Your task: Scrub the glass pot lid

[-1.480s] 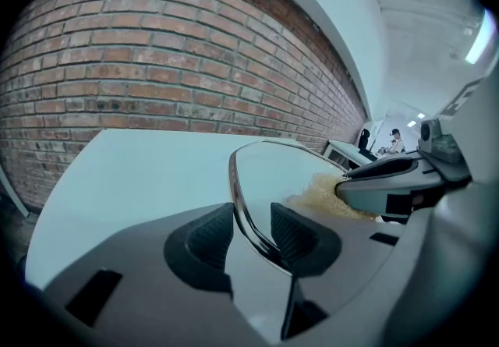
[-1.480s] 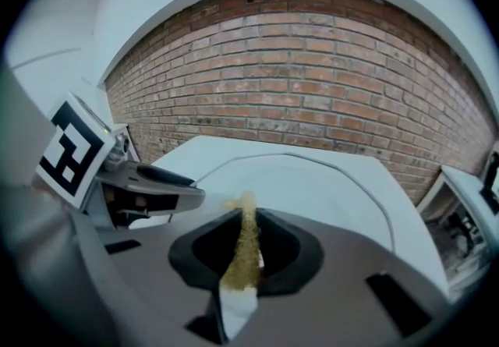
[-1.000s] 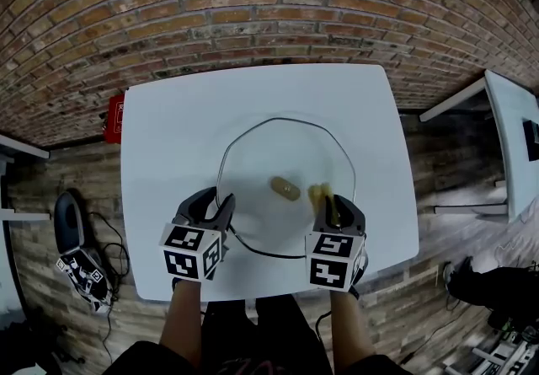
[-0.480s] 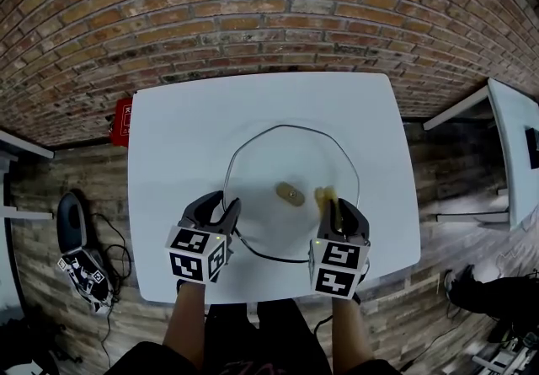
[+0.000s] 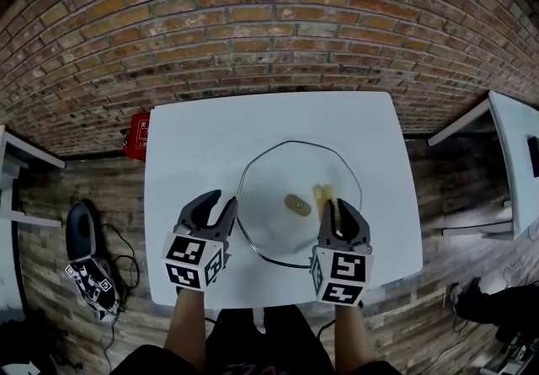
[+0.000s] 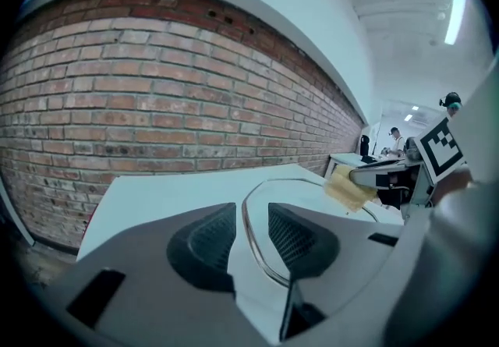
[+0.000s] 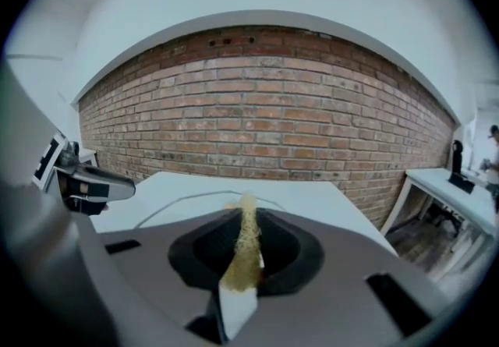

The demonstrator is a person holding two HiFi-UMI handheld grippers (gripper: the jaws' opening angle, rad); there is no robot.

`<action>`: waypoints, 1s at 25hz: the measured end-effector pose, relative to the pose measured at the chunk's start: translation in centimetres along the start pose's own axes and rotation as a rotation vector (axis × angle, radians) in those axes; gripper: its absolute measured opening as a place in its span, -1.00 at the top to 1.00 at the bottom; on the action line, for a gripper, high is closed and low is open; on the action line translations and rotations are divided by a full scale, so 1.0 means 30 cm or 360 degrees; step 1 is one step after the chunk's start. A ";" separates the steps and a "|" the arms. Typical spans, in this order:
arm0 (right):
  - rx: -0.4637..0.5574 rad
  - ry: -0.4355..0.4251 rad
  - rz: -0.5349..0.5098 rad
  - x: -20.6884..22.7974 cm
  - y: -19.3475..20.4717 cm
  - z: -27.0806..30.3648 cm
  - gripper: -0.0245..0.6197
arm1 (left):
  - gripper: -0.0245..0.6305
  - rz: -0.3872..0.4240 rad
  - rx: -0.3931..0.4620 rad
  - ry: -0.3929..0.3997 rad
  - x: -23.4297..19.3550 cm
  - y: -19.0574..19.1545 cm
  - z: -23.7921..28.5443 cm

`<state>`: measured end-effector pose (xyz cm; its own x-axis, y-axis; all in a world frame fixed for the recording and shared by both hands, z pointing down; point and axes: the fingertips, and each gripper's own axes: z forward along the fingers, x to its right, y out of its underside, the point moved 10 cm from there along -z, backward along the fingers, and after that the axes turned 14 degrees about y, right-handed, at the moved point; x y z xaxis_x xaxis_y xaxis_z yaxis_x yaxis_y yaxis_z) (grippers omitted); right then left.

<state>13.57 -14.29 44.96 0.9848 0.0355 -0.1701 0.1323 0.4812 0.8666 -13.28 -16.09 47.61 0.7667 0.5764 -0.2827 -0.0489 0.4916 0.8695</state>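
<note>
**potwatcher:** ok so where's the glass pot lid sitting right now?

**rigfan:** Flat on the white desk, a bit right of the middle and closer to the near edge than the far one. The brownish knob faces up.

**potwatcher:** and the left hand-held gripper?

**rigfan:** It's at the lid's left rim, toward the near edge. In the left gripper view the hand-held gripper has the lid rim running right between its two pads. There's a gap on both sides though, so it's spread, not pinching. The jaws have just been closing in a bit.

**potwatcher:** right one?

**rigfan:** The right hand-held gripper is clamped on a yellow sponge. In its own view the hand-held gripper squeezes that sponge edge-on into a thin strip. The sponge pokes out past the tips over the right part of the lid, just beside the knob. Honestly can't tell if it's touching the glass.
</note>
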 end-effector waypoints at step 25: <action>0.0621 -0.0035 0.0119 0.010 -0.405 -0.349 0.75 | 0.88 0.0453 0.0473 -0.0061 0.242 -0.432 -0.296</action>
<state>11.08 -10.95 29.46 0.9950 0.0370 -0.0930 0.0885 0.1090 0.9901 -12.77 -12.48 30.70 0.7727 0.6347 -0.0034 -0.0798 0.1025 0.9915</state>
